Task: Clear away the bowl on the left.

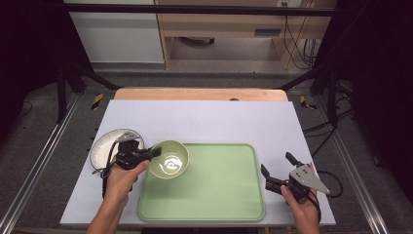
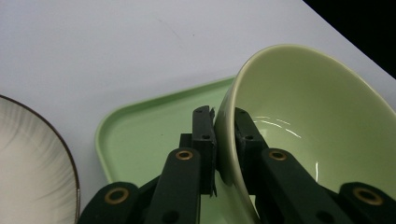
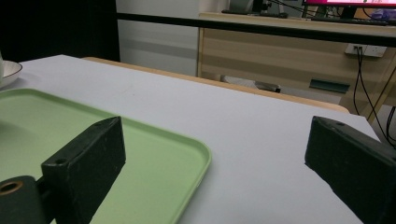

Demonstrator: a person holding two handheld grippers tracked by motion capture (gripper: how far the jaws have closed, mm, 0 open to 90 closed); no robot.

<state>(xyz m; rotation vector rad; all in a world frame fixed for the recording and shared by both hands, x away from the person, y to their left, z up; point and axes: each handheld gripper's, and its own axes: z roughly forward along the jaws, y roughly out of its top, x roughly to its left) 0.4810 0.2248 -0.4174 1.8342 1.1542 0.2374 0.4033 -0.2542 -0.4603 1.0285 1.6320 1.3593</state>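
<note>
1. My left gripper (image 2: 224, 140) was clamped on the near rim of the green bowl (image 2: 308, 121), one jaw inside, one outside.
2. Bowl (image 1: 168, 159) sat tilted over the upper-left corner of the green tray (image 1: 219, 195), left of frame centre.
3. White plate (image 1: 104, 148) lay just left of the tray on the counter (image 1: 204, 119).
4. My right gripper (image 1: 276, 169) hung wide, holding nothing, at the tray's right edge.

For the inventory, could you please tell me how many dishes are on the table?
2: a green bowl at the tray's left corner, held by the left gripper, and a white plate left of the tray.
</note>
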